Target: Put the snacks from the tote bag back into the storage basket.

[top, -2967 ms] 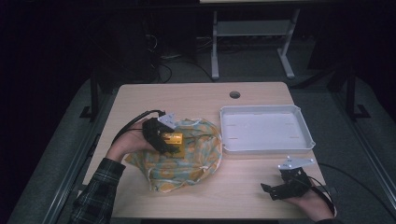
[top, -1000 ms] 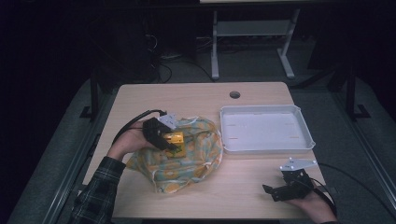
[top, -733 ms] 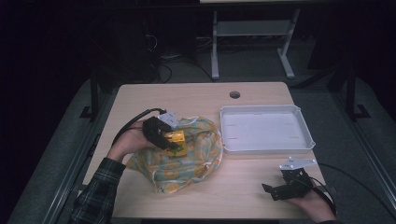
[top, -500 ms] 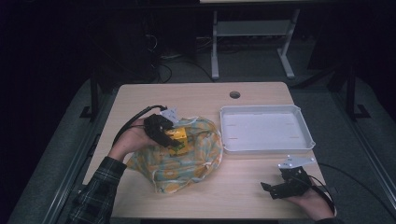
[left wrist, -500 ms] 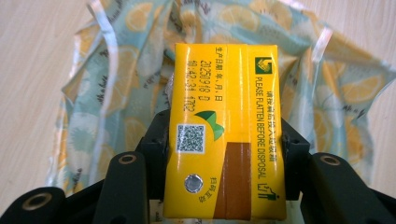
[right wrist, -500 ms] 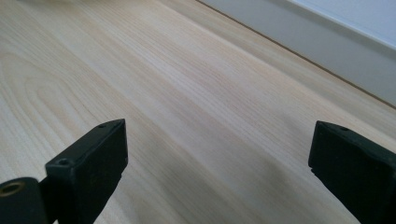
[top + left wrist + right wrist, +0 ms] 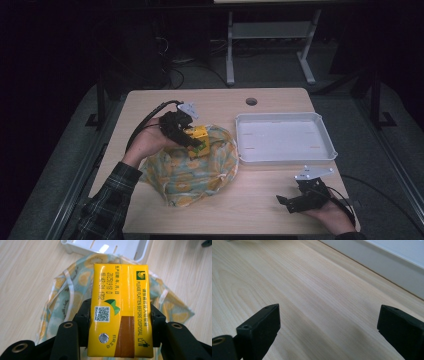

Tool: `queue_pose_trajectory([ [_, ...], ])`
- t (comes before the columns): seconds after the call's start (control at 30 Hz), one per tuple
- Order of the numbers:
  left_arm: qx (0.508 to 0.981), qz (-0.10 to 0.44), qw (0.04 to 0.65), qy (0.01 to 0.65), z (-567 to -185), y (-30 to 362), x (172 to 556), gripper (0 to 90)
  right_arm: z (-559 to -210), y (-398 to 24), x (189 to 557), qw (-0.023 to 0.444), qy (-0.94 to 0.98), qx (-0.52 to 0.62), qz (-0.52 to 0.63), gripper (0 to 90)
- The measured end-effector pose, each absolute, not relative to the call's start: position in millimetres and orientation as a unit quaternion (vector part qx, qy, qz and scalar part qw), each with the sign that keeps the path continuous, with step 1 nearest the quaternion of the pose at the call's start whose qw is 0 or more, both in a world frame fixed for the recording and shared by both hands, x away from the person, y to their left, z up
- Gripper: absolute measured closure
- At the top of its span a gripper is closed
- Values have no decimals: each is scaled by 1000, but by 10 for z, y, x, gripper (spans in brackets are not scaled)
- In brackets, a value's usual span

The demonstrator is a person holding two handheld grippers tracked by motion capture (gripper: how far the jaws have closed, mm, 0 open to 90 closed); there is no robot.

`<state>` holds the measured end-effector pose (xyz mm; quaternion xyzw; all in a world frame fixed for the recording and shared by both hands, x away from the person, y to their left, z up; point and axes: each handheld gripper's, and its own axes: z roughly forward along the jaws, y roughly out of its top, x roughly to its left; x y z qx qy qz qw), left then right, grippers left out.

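My left gripper [image 7: 192,141] is shut on a yellow drink carton [image 7: 198,139], held above a patterned yellow and pale-green cloth bag [image 7: 187,167] that lies on the table's left half. In the left gripper view the carton [image 7: 120,312] stands between the two black jaws, printed side and foil straw spot facing the camera, with the bag [image 7: 62,297] beneath it. My right gripper [image 7: 292,202] rests low near the table's front right edge, open, with bare wood between its fingertips [image 7: 263,322].
A white rectangular tray [image 7: 284,156] sits at the right, just past the bag; its wall [image 7: 392,261] runs across the right gripper view. A round cable hole [image 7: 251,101] is at the table's far edge. Dark floor and a metal stand lie beyond.
My left gripper has risen with the carton, lifting it up and back off the bag. The right gripper has stayed put.
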<state>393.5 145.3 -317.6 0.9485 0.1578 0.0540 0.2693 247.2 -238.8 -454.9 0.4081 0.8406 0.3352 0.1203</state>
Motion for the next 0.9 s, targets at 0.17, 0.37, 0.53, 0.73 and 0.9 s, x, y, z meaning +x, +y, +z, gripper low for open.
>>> queue_pose_trajectory([
  [0.17, 947, 54, 270, 163, -3162, 1352, 3945, 505, -4549, -2382, 2468, 118, 840, 409, 336, 43],
  [0.37, 947, 54, 271, 162, -3147, 1260, 3960, 504, -4550, -2377, 2466, 115, 839, 410, 338, 43],
  [0.53, 946, 54, 276, 162, -3140, 1180, 3978, 504, -4554, -2370, 2469, 116, 841, 406, 339, 43],
  [0.73, 945, 52, 279, 163, -3135, 1087, 4000, 505, -4556, -2360, 2469, 115, 842, 404, 338, 43],
  [0.9, 942, 52, 286, 167, -3148, 1014, 4014, 505, -4554, -2356, 2466, 113, 842, 405, 338, 43],
])
